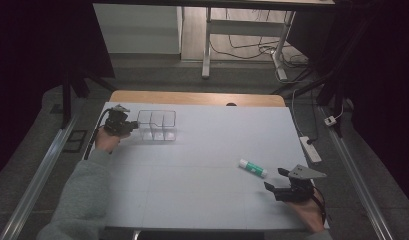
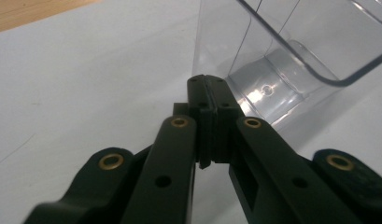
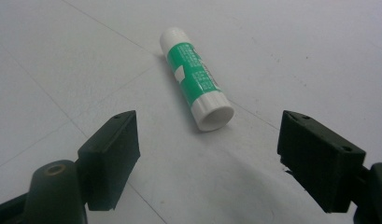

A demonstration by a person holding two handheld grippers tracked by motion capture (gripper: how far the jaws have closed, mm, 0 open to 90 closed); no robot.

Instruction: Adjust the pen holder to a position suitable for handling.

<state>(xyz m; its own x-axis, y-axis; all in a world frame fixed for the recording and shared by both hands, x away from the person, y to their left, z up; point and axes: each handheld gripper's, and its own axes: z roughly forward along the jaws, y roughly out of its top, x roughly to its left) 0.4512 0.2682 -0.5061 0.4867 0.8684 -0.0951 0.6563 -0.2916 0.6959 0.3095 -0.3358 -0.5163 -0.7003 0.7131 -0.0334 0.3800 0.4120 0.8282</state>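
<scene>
- Nearest the high camera, your right gripper is hovering low at the near right corner of the surface, its jaws standing released and wide apart, gripping nothing.
- The glue stick is lying on its side just beyond those jaws, not touching them; in the right gripper view the glue stick is sitting ahead of the gap between the two jaws, its flat white end facing them.
- Your left gripper is resting at the far left of the surface, its jaws clenched on the thin wall of the clear plastic organizer.
- In the left gripper view the left gripper is pinching the near edge of the clear plastic organizer, which is standing on the surface.
</scene>
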